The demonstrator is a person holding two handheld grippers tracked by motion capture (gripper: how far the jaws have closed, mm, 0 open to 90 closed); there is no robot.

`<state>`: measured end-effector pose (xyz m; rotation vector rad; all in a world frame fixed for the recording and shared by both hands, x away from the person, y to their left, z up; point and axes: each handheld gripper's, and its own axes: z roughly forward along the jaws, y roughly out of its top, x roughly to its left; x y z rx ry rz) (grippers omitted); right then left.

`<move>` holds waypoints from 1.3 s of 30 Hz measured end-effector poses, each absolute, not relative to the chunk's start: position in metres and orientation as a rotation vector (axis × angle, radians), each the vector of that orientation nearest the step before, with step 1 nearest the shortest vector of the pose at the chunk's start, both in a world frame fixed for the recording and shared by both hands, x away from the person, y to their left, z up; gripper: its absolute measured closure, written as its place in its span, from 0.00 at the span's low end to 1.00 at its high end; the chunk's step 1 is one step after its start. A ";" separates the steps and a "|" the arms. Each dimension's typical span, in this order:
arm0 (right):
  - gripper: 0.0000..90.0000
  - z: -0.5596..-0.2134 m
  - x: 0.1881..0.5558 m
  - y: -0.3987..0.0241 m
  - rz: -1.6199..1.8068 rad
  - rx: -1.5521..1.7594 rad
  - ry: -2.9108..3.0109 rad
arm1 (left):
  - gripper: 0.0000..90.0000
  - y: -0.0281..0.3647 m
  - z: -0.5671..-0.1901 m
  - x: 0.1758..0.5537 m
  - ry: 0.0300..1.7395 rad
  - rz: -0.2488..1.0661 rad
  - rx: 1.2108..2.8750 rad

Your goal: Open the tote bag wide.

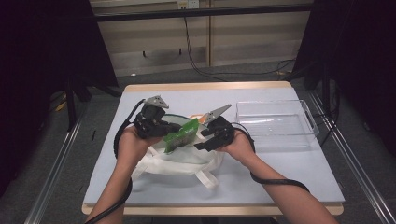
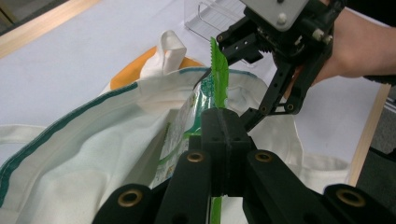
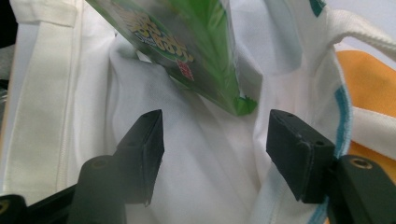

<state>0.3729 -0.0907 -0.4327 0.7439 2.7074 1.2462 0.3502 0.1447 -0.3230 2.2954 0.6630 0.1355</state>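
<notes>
A green snack packet [image 1: 182, 135] hangs over the mouth of a white cloth bag [image 1: 182, 161] with teal trim and an orange patch. My left gripper [image 1: 170, 128] is shut on the packet's sealed edge [image 2: 219, 74], its jaws [image 2: 223, 121] pressed together around it. Just right of the packet, my right gripper [image 1: 201, 140] stands open. In the right gripper view its two black jaws [image 3: 215, 135] are spread over the bag's white lining [image 3: 196, 177], with the packet's lower corner [image 3: 233, 100] above them and nothing pinched between them.
A clear plastic tray [image 1: 275, 123] stands at the right rear of the pale blue table [image 1: 289, 172]. The bag's handles [image 1: 208, 179] trail toward the front edge. Cables run back from both grippers along the forearms.
</notes>
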 end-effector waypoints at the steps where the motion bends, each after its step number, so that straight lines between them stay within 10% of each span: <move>1: 0.40 -0.432 0.373 -0.091 1.249 0.751 2.705 | 1.00 0.143 -0.325 0.351 0.667 0.129 2.286; 39: 0.44 -0.388 0.378 -0.093 1.375 0.491 2.606 | 1.00 0.125 -0.312 0.363 0.578 0.155 2.361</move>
